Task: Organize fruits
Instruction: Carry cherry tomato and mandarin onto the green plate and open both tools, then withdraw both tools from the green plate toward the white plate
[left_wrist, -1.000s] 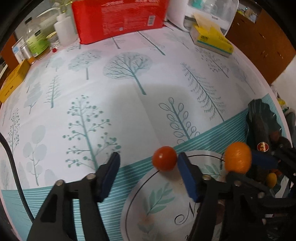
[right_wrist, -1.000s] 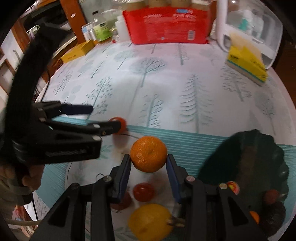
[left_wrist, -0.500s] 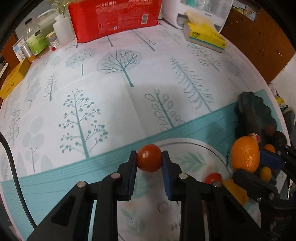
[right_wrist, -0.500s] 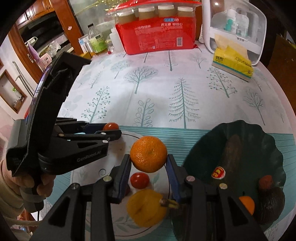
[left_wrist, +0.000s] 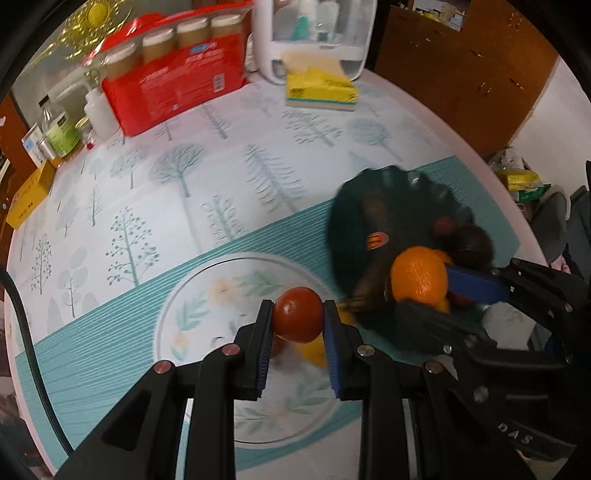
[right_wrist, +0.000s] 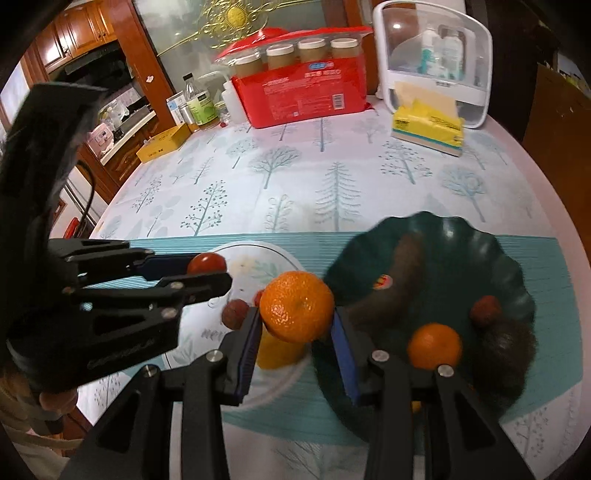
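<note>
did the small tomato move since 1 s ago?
Yes. The tomato, then resting on the teal band at the white plate's far rim, is now clamped in the left gripper above the plate's middle.

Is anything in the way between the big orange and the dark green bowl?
Nothing visible blocks it. The right gripper holds the orange in the air just left of the green bowl. The bowl already holds a small orange and dark fruits, but bare space remains near its left side.

Both wrist cams look steeply down, close, sharing plate (left_wrist: 192, 295) + bowl (right_wrist: 443, 236).
</note>
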